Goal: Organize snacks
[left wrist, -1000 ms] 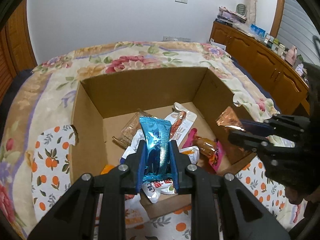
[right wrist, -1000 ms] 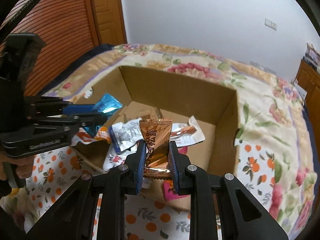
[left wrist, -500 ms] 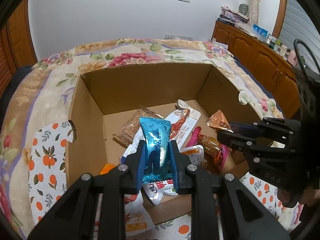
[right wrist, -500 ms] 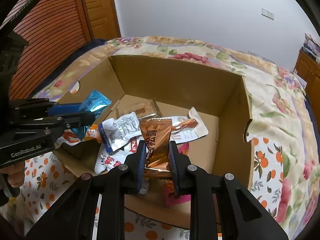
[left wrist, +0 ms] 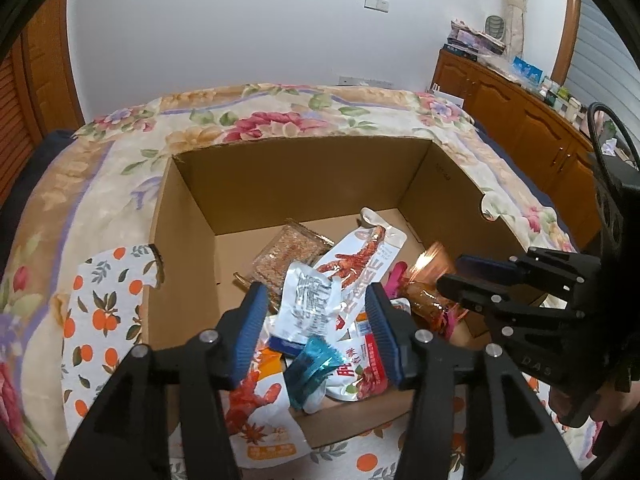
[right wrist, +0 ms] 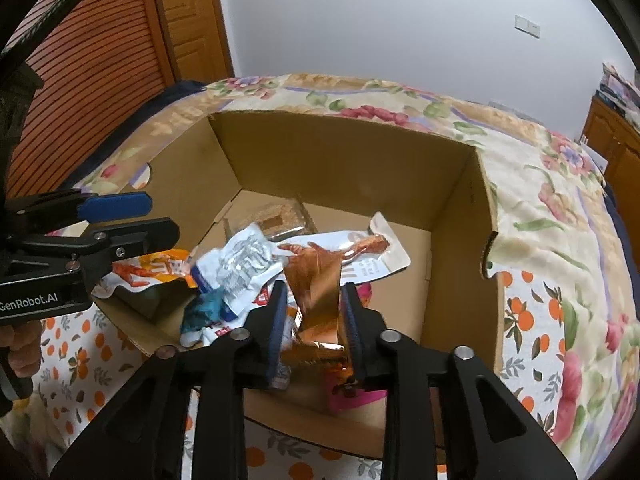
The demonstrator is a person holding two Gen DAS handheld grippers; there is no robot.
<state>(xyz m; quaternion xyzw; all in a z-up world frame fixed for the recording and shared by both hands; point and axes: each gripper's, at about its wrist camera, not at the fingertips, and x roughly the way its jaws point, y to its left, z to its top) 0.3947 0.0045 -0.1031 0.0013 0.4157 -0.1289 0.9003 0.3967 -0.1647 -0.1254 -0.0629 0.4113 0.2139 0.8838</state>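
Observation:
An open cardboard box [left wrist: 288, 184] [right wrist: 344, 160] sits on a flowered bedspread and holds several snack packets. My left gripper [left wrist: 316, 320] is open above the box's near edge; the blue foil packet [left wrist: 310, 370] [right wrist: 202, 308] lies loose below it on the pile. My right gripper [right wrist: 314, 316] hangs over the box with its jaws parted; the copper foil packet [right wrist: 316, 296] sits blurred between them and looks loose. It also shows in the left wrist view [left wrist: 434, 260].
In the box lie a white chicken-feet pouch [left wrist: 360, 264], a silver pouch [left wrist: 308, 304] and a clear cracker pack [left wrist: 288, 252]. An orange-print cloth [left wrist: 100, 312] lies beside the box. A wooden cabinet [left wrist: 520, 128] stands at right, a slatted door [right wrist: 80, 72] at left.
My left gripper opened and the blue packet dropped onto the pile. My right gripper's jaws widened around the copper packet, which now blurs. Both grippers moved closer over the box.

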